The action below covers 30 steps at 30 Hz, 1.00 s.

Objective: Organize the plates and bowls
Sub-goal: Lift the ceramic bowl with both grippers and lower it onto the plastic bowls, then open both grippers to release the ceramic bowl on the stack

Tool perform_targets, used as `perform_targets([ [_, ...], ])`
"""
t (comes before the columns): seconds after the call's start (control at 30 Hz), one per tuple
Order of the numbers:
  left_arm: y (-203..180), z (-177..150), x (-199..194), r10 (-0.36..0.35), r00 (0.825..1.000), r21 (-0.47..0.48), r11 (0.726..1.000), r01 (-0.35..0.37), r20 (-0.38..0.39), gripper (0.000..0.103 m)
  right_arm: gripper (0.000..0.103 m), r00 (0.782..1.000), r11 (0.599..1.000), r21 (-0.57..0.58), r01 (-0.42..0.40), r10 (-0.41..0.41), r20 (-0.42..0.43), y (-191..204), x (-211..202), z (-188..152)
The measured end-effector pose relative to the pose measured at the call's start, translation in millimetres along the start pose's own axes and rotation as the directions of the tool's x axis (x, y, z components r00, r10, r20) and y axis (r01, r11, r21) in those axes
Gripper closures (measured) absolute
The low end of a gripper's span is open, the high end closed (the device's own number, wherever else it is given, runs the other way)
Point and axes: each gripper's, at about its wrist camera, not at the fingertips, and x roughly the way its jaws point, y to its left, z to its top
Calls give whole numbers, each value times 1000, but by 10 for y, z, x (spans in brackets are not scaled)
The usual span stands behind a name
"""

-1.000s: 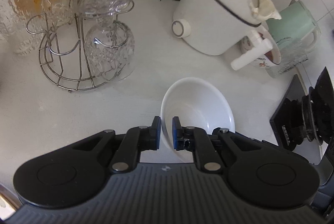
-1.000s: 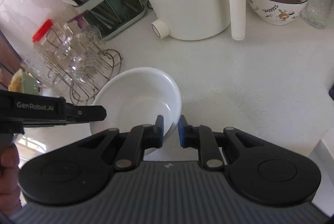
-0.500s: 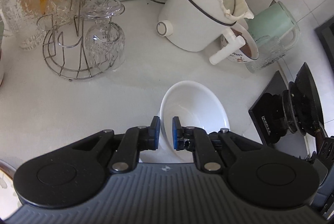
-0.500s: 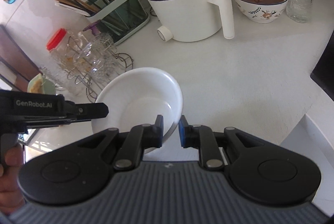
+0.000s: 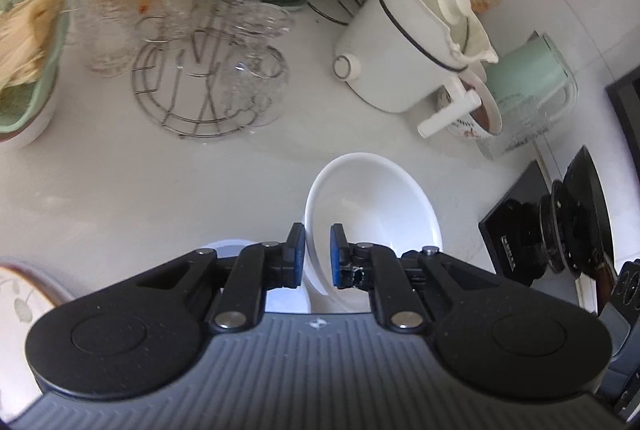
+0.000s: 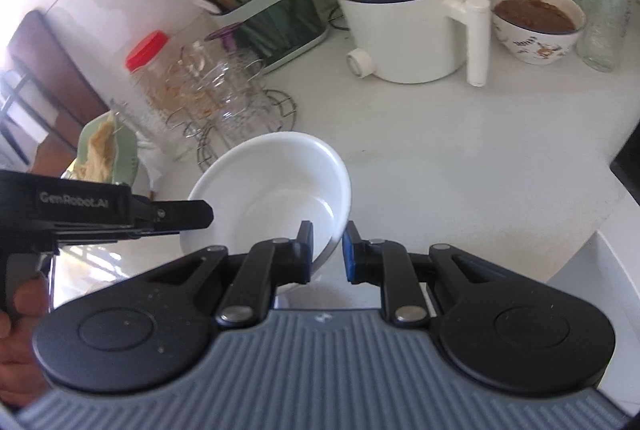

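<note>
Bowl (image 5: 372, 213) hangs above the counter (image 5: 160, 181), its rim clamped at nine o'clock by the left gripper (image 5: 317, 256) and three o'clock by the right gripper (image 6: 327, 250), presumably to keep it level in transit.

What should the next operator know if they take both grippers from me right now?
Left gripper: shut on the white bowl, at its rim.
Right gripper: shut on the opposite rim of the same bowl.
The bowl is empty, tilted, and held clear above the white counter.
A patterned plate shows at the left view's lower left edge.
Done: bowl picked up with both grippers.
Left: set it with the other dishes; destination not in view.
</note>
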Motion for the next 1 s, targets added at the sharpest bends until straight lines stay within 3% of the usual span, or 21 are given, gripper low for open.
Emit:
perform_targets([
  [0.23,223,-97,-176,40,999,-59,997,-39,18,90,85,998,998,-30,-59,58,-32,182,44,36],
  [0.5,507,-349,-247,98,995,-132,986,-99,-16,89,85,989,989,-104,-102,90,-116,426,152,-46],
  [0.67,634,-530,-248,129,991,-184,974,-136,-48,89,84,979,982,-145,-122,94,-182,536,279,-178],
  [0.87,634,-622,-247,175,981,-194,963,-187,-77,88,83,982,962,-249,-112,69,-176,695,308,-253],
  [1.0,635,-674,-245,185,980,-203,959,-196,-76,88,83,974,960,-246,-135,83,-210,669,380,-240],
])
